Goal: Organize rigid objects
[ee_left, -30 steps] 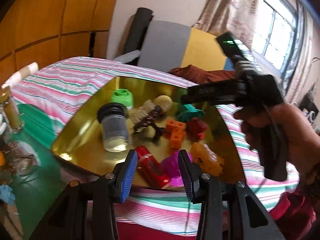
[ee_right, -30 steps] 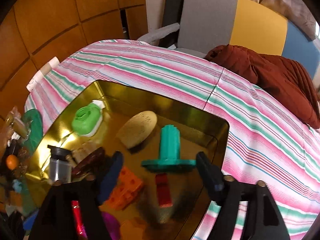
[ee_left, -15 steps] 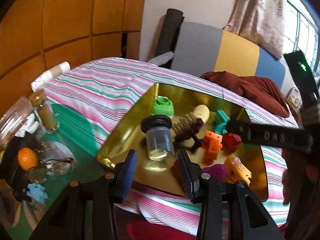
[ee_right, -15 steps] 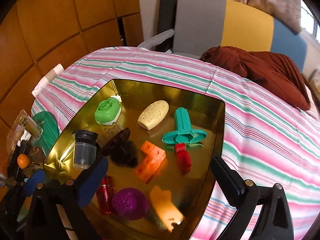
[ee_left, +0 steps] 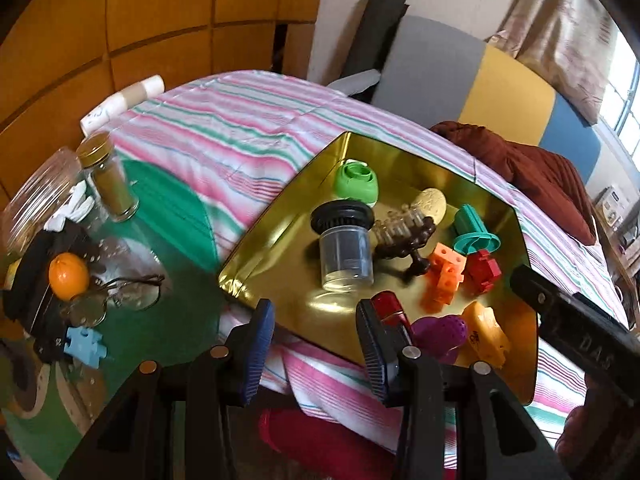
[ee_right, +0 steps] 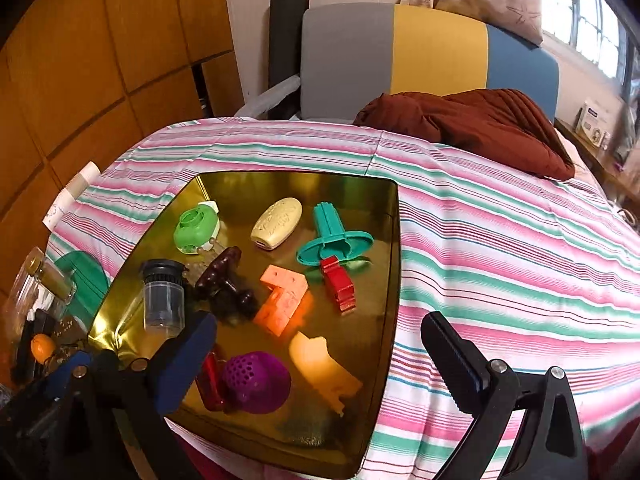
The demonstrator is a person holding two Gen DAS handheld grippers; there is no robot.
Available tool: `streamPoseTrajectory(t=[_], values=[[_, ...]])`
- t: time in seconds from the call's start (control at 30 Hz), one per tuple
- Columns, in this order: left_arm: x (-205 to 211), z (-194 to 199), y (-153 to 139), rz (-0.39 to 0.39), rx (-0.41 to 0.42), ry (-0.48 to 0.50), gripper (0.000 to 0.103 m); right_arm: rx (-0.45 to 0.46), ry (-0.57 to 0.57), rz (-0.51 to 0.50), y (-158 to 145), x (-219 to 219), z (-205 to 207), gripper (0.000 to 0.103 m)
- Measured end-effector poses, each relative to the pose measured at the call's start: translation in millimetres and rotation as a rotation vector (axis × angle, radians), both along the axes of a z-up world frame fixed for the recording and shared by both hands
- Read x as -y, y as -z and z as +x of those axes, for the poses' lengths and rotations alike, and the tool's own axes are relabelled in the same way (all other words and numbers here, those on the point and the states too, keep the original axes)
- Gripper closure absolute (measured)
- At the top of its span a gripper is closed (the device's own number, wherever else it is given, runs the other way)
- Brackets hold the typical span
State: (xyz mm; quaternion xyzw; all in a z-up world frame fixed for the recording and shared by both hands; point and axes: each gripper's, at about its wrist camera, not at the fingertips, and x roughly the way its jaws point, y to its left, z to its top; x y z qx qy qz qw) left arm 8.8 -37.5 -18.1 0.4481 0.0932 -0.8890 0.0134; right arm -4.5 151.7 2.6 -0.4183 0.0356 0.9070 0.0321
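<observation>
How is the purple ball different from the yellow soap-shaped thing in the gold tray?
The purple ball is round and covered in little holes; the yellow oval piece is a flat, smooth oval with raised lettering. The purple ball sits near the tray's front edge, beside the red piece; the yellow oval piece lies toward the back, between the green piece and the teal one. Both rest inside the gold tray, untouched.
</observation>
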Motion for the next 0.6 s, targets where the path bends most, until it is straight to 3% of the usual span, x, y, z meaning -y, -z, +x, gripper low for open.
streamPoseTrajectory(t=[0.13,0.33,0.6], values=[[2,4,-6,-0.029,-0.022,-0.019,0.061,0.035,0.039,0.055,4,2,-2,0.0],[-1,16,-17,-0.021,-0.1,-0.004,0.061,0.04,0.046,0.059,8,0,1,0.0],[-2,16,-13,-0.033,-0.076,-0.042,0.061,0.021,0.035,0.078,8,3,3,0.0]])
